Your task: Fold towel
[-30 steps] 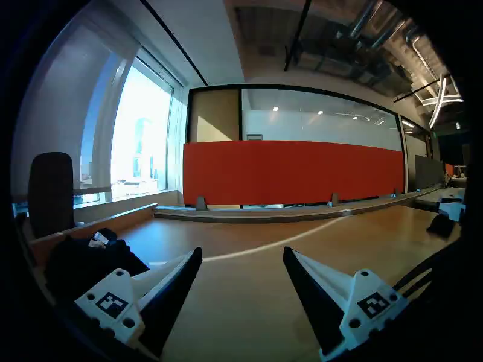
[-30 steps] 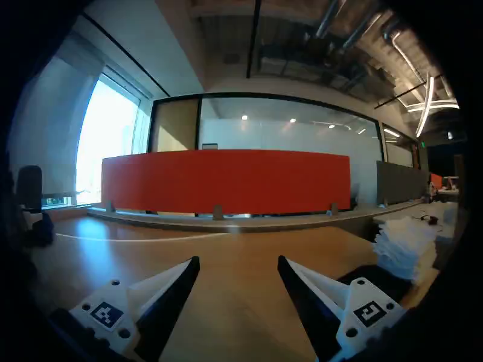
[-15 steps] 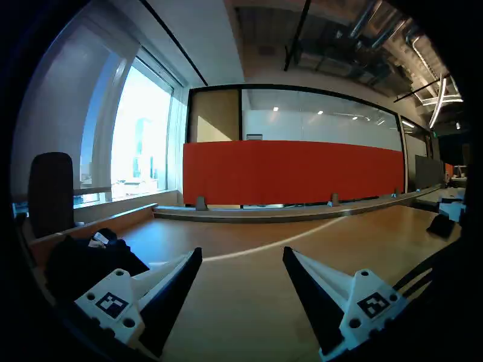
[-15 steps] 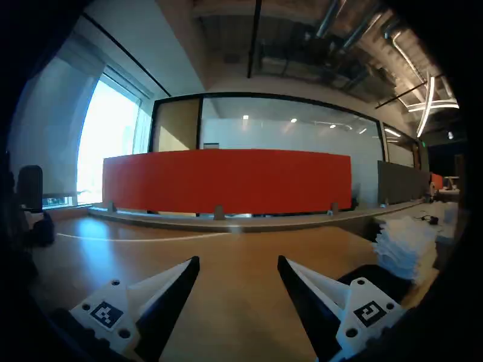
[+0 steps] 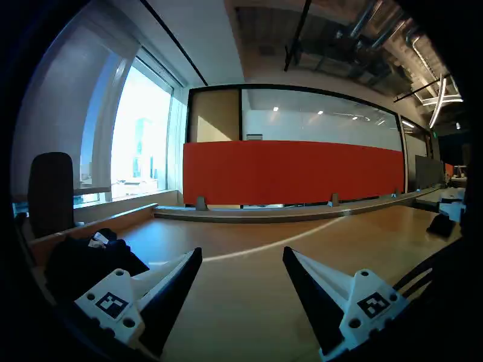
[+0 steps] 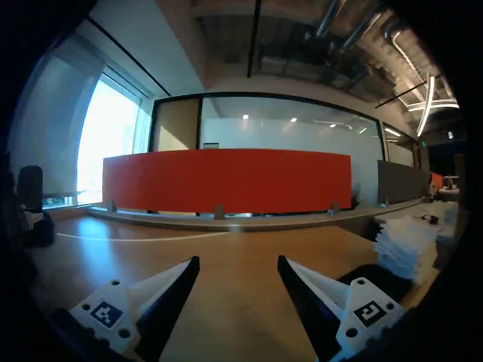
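The towel stack (image 6: pixel 406 247) lies just right of the right gripper (image 6: pixel 237 259), farther from the left gripper (image 5: pixel 242 250); both jaws stand apart, empty.

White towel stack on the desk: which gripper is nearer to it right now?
Right. The right gripper has the white towel stack just off its right finger. The left gripper sits beside the dark bundle, probably well across from the stack.
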Demonstrator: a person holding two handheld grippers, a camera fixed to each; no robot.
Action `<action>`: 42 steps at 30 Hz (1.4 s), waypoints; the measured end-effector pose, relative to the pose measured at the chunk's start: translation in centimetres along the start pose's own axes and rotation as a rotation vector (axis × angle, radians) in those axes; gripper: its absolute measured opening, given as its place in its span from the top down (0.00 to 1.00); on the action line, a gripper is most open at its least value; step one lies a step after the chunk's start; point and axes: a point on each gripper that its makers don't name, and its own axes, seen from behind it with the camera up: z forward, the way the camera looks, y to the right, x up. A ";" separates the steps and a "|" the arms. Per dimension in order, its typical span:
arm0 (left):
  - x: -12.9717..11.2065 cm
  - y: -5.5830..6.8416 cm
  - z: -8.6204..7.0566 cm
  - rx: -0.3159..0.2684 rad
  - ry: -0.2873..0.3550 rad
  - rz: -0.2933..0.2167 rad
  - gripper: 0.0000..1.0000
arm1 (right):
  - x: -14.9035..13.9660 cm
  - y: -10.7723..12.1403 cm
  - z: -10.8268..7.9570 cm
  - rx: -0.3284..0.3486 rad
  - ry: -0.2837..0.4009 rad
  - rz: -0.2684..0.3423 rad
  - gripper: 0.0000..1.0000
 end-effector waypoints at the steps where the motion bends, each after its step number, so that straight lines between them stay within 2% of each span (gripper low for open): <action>1: 0.0 0.0 0.0 0.000 0.000 0.000 0.00 | 0.0 0.0 0.0 0.000 0.000 0.000 0.00; 42: 0.3 -0.2 -0.2 0.000 -0.002 -0.003 0.00 | 0.1 0.0 0.0 0.000 0.000 0.001 0.00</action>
